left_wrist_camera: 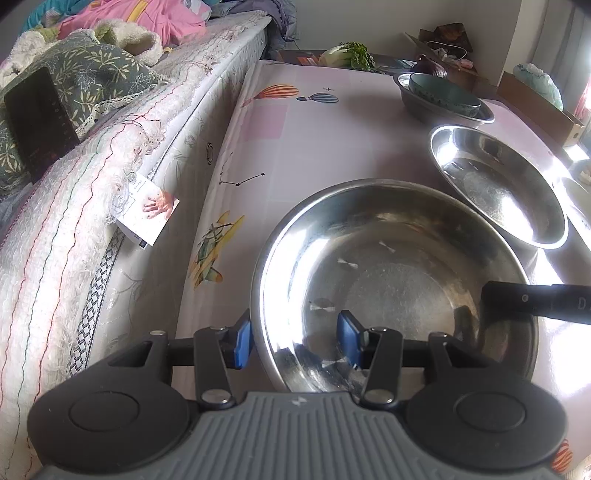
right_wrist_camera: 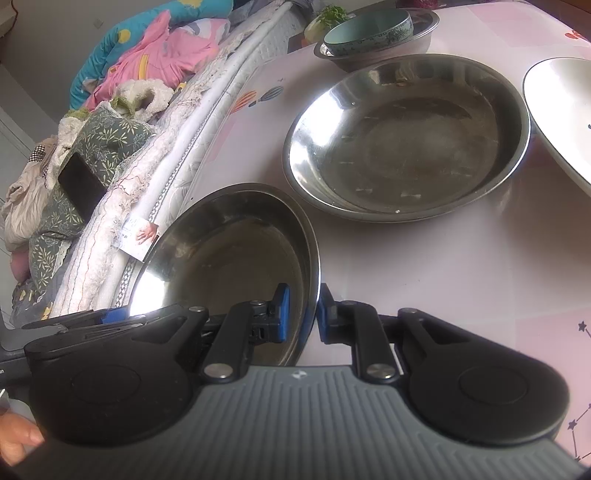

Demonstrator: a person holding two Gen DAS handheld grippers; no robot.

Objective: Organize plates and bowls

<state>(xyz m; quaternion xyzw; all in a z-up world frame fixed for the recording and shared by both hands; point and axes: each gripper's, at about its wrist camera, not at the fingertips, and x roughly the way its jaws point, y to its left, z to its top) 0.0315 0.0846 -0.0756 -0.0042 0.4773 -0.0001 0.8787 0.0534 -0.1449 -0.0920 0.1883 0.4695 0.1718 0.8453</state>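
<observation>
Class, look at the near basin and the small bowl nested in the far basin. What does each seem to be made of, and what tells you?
Near basin: probably stainless steel, polished; it mirrors the window light and the blue fingers. Small bowl: likely glazed ceramic; pale teal inside, patterned band outside, soft sheen.

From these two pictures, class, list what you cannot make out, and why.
- Left wrist view: the white plate is washed out by glare and cut by the right edge.
- Right wrist view: the steel bowl hides the table under it.
- Both views: the teal bowl hides what lies inside the far steel bowl.
</observation>
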